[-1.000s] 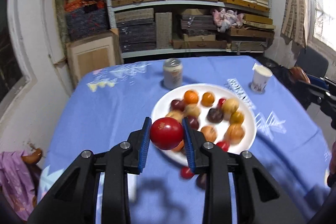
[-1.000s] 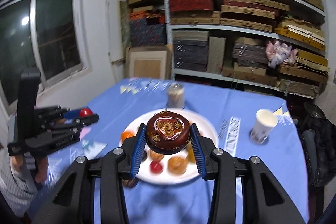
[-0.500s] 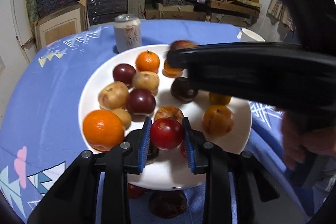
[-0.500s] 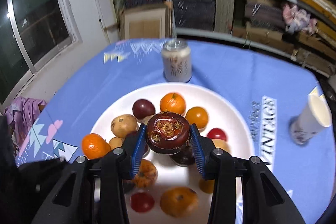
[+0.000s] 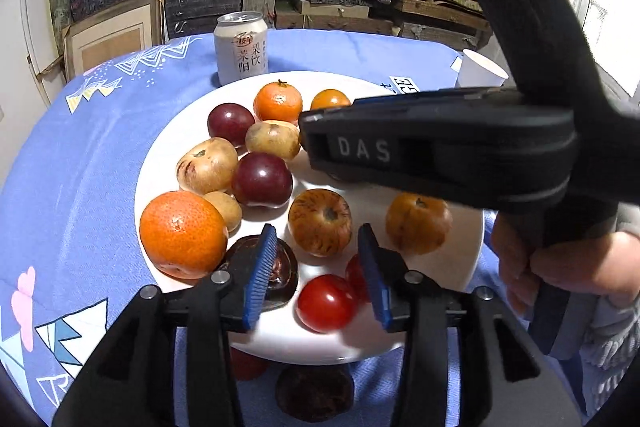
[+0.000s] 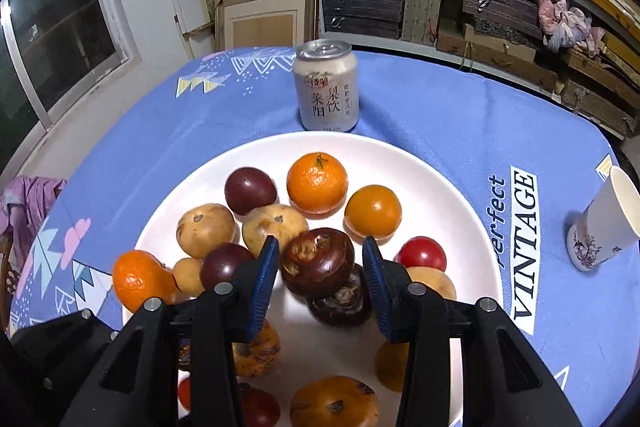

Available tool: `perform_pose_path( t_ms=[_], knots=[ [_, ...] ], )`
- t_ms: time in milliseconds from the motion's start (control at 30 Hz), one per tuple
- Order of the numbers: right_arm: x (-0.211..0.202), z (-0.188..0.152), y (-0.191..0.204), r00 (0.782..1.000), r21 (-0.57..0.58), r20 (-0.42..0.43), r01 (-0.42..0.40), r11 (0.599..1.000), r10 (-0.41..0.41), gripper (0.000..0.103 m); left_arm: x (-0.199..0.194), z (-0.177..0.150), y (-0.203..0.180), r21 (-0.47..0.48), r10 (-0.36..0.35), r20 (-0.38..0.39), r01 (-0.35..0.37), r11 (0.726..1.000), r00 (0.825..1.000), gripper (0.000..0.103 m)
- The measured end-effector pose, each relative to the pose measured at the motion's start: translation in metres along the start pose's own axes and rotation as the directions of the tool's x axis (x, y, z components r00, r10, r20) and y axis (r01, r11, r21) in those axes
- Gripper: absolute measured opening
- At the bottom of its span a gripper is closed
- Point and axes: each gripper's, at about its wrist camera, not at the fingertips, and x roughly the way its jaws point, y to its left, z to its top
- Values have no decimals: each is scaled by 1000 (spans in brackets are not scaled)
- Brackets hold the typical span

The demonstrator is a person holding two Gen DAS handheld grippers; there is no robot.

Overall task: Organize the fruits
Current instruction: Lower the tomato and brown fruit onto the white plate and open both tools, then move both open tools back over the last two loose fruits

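**Both grippers spread over the fruit plate**

Left wrist view, left to right: blue patterned cloth on the desk (image 5: 80,163), white plate (image 5: 160,163) full of fruit. Big orange (image 5: 182,233) at the plate's left rim, a small tan fruit touching it on the right. Dark brown chestnut-like fruit (image 5: 280,267) sits partly behind the left blue pad. Left gripper (image 5: 318,273) has just been opening; its pads now stand apart and the red tomato (image 5: 326,303) lies on the plate between them, touching neither pad. A striped orange-brown fruit (image 5: 320,221) sits just beyond the fingertips. Drink can (image 5: 241,47) stands upright behind the plate. Further right, the black body of the other gripper crosses the view above the plate, held by a hand (image 5: 560,267) at the right edge. Paper cup (image 5: 478,71) is far right, partly hidden.

Right wrist view, left to right: same orange at the plate's left edge, tan and purple fruits next, tangerine (image 6: 317,183) near the far rim. Right gripper (image 6: 320,275) has also just been opening; pads spread, with a dark brown bulb-like fruit (image 6: 318,261) between them. It rests on top of another dark fruit (image 6: 342,301) on the plate, slight gaps on both sides, so not pinched. Second red tomato (image 6: 422,254) just right of the right pad. Paper cup tilted at the far right of the cloth.
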Motion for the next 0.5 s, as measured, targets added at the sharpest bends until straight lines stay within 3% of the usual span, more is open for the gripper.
perform_pose_path(
  t_ms=[67, 300, 433, 500],
  knots=[
    [-6, 2, 0, 1000, 4, 17, 4, 1000, -4, 47, -2, 0, -1, 3, 16, 12, -16, 1000, 1000, 52],
    [-75, 2, -1, 992, 14, 128, -2, 1000, 0, 50, -49, 1, 10, -42, 39, 89, -35, 998, 995, 53],
    [-137, -19, 8, 971, 10, 240, -8, 1000, 6, 66, -91, -12, 23, -87, 109, 151, -96, 992, 983, 68],
    [-165, -40, 14, 954, 2, 300, -12, 1000, 11, 71, -108, -26, 30, -107, 133, 171, -115, 987, 976, 69]
  ],
)
